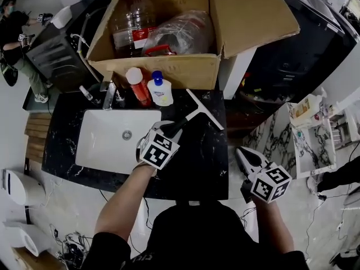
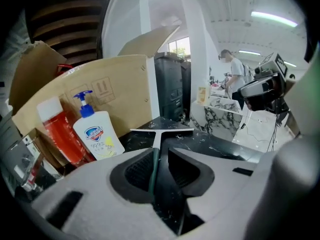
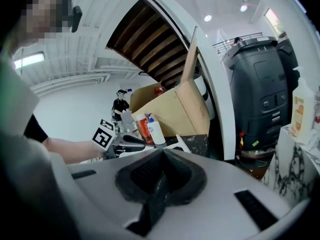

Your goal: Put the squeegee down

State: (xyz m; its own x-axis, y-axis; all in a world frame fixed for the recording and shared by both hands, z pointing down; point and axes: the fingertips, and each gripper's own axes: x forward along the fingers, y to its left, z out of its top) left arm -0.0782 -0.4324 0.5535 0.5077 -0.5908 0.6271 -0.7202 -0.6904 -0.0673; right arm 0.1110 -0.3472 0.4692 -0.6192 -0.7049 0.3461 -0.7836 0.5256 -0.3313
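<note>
- Head view: we see the left gripper [image 1: 169, 129] clamped on the black handle of the T-shaped squeegee [image 1: 194, 114], whose thin white blade is straight.
- The squeegee sits over the black speckled stone countertop [image 1: 208, 162], just right of the white rectangular sink [image 1: 101, 145]. We can't tell whether the blade touches the stone.
- Behind it a red translucent bottle [image 1: 138, 88] and a white pump bottle [image 1: 160, 90] with a blue cap stand against the brown cardboard box [image 1: 169, 69].
- The right gripper [image 1: 243, 153] hangs off the counter's right edge, well apart from the squeegee.
- Left gripper view: the left gripper's [image 2: 162, 151] ribbed dark pads [image 2: 137, 173] flank the handle, which fills the gap between them. The squeegee's [image 2: 161, 132] blade lies crosswise ahead, flat and pale.
- The pump bottle [image 2: 97, 134] and red bottle [image 2: 62, 134] stand at left in front of the matte box [image 2: 115, 89].
- Right gripper view: the right gripper's [image 3: 161, 153] pads meet in a closed V with nothing between them. The box [image 3: 175, 109] is ahead.
</note>
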